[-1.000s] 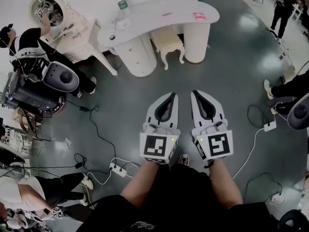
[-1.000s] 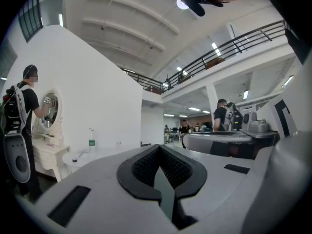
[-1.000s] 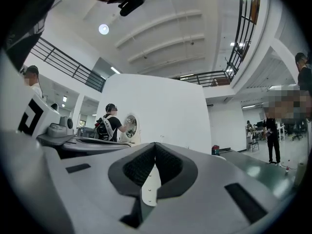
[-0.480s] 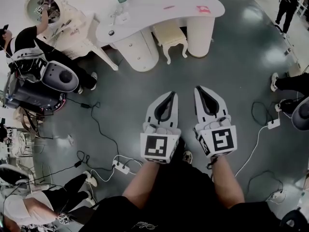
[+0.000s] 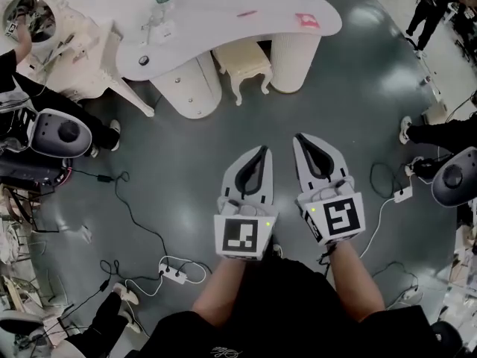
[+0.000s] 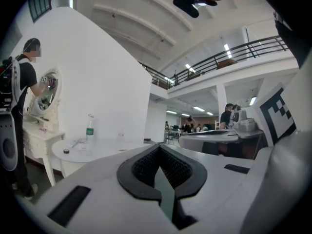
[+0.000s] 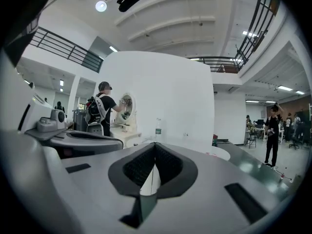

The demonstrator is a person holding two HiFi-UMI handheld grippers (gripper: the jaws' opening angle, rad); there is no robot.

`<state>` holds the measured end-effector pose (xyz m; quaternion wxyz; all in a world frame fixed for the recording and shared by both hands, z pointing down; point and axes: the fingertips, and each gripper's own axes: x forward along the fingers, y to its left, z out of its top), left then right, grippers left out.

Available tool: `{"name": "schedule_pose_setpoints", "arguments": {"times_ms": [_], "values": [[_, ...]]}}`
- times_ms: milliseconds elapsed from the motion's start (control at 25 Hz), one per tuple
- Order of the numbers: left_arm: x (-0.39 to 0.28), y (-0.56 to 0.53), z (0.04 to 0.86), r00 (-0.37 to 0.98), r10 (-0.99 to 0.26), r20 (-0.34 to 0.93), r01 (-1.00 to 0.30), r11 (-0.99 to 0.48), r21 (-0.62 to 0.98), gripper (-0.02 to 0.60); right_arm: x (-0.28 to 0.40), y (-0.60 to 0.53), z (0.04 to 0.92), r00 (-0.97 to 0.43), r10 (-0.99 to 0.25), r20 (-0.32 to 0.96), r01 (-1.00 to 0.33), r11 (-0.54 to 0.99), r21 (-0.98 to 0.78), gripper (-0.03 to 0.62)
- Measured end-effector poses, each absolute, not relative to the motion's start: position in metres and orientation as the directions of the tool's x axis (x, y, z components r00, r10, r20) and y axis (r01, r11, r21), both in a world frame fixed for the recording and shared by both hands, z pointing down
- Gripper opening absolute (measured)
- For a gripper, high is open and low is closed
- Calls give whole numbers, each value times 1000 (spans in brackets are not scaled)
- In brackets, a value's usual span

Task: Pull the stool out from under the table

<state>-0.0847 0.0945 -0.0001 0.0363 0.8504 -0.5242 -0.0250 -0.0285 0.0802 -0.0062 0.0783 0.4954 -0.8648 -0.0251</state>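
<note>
Stool (image 5: 242, 62) at 12 o'clock from your grippers, well apart, tucked under white curved table (image 5: 223, 17) between its two round pedestals. Cream, square padded seat, curved carved legs. Only head view shows it. Gripper views catch tabletop, bottle (image 6: 89, 129) with green label, person (image 7: 105, 106) at round mirror (image 7: 126, 105). Label print and pink card (image 5: 306, 21) too small to read. Your left gripper (image 5: 261, 149) and right gripper (image 5: 303, 138): jaws closed, nothing between.
</note>
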Motion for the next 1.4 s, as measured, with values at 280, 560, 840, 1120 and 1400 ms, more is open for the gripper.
{"name": "schedule_pose_setpoints", "arguments": {"times_ms": [280, 560, 840, 1120, 1400], "values": [[-133, 39, -2, 431, -902, 31, -899, -427, 92, 2, -73, 23, -27, -517, -850, 98, -832, 526, 179, 5], [-145, 8, -4, 412, -910, 39, -909, -408, 87, 3, -92, -10, -33, -545, -833, 94, -812, 552, 189, 5], [-141, -37, 10, 386, -918, 90, -922, -380, 77, 2, -82, -62, -28, -550, -831, 82, -816, 556, 159, 5], [-116, -117, 14, 349, -929, 121, -937, -345, 58, 2, -58, -145, -22, -586, -806, 81, -795, 592, 133, 6], [-73, -195, 46, 331, -920, 208, -943, -325, 67, 3, -11, -234, 7, -601, -790, 121, -782, 613, 118, 6]]}}
